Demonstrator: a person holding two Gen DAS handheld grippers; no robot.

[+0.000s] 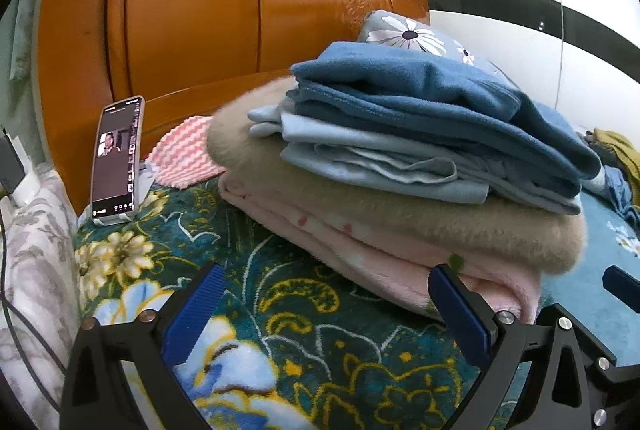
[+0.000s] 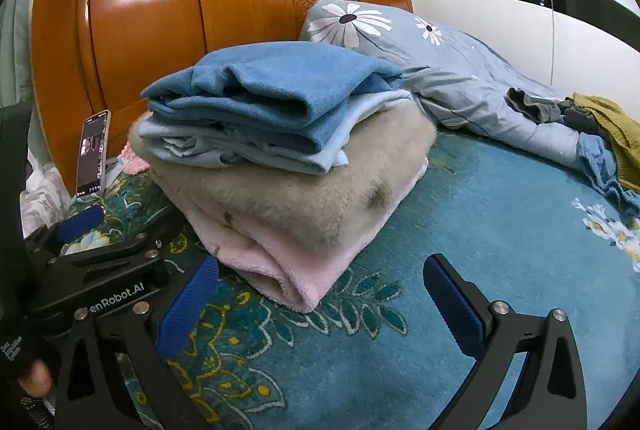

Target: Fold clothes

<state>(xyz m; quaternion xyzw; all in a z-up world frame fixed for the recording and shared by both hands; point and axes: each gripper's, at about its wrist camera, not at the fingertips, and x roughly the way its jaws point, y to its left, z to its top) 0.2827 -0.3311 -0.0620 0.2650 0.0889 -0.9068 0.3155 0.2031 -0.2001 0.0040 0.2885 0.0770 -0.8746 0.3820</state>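
A stack of folded clothes sits on the bed: a dark blue fleece garment [image 1: 420, 97] [image 2: 276, 85] on top, light blue pieces [image 1: 372, 165] under it, then a beige fluffy piece [image 1: 400, 213] [image 2: 304, 189] and a pink one [image 1: 400, 266] [image 2: 292, 262] at the bottom. My left gripper [image 1: 324, 302] is open just in front of the stack, nothing between its fingers; its body also shows in the right wrist view [image 2: 112, 262]. My right gripper [image 2: 320, 294] is open too, beside the stack's pink corner.
A phone [image 1: 116, 157] [image 2: 93, 153] leans against the wooden headboard [image 1: 192, 13]. A floral blue duvet [image 2: 460, 69] and loose clothes, one mustard yellow [image 2: 612, 125], lie at the right. A floral blanket [image 2: 500, 230] covers the bed. A cable [image 1: 24, 326] runs at the left.
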